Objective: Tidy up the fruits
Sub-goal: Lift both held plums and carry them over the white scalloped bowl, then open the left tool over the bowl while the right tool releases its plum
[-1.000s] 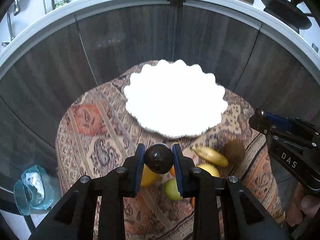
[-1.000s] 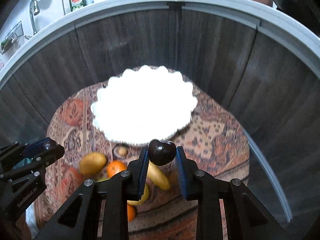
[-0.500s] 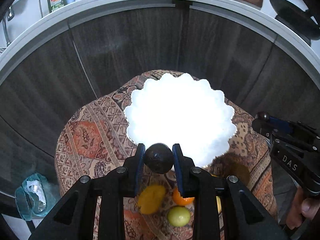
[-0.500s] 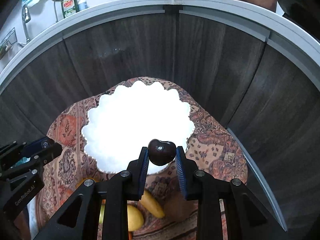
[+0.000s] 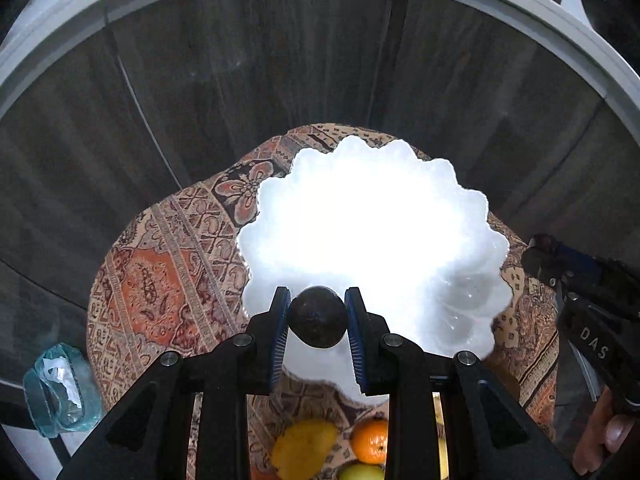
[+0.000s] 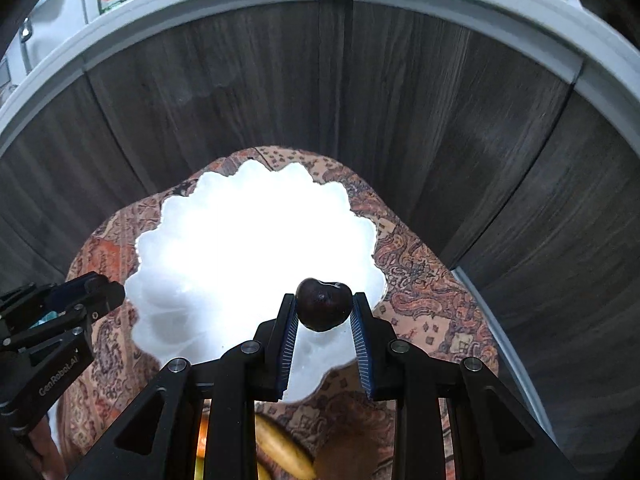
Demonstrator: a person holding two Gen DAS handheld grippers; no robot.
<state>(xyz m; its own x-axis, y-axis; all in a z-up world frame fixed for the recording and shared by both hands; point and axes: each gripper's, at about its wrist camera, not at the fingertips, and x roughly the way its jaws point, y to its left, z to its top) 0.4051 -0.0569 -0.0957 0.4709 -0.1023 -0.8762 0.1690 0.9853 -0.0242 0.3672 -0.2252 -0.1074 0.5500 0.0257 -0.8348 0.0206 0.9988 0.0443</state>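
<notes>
Left wrist view: the left gripper (image 5: 318,322) clamps a round dark fruit (image 5: 318,322) between its blue-padded fingers, held over the near rim of the scalloped white bowl (image 5: 472,280).
Round dark fruit: near-black, dull and finely pitted skin, almost a ball.
Right wrist view: the right gripper (image 6: 324,312) pinches a dark plum (image 6: 324,309), also above the bowl's near edge.
Dark plum: deep maroon, glossy, heart-shaped with a dimple on top.
Bowl: glaring white, overexposed, wavy rim; it sits on a patterned orange-brown cloth (image 5: 160,280).
Loose fruit: a yellow lemon (image 5: 302,448), an orange (image 5: 370,440) and a green fruit (image 5: 360,472) lie on the cloth just below the bowl, partly hidden by the left gripper.
Banana (image 6: 286,448): glimpsed between the right gripper's arms.
Background: dark wood cabinet doors (image 6: 240,80) under a pale counter edge.
</notes>
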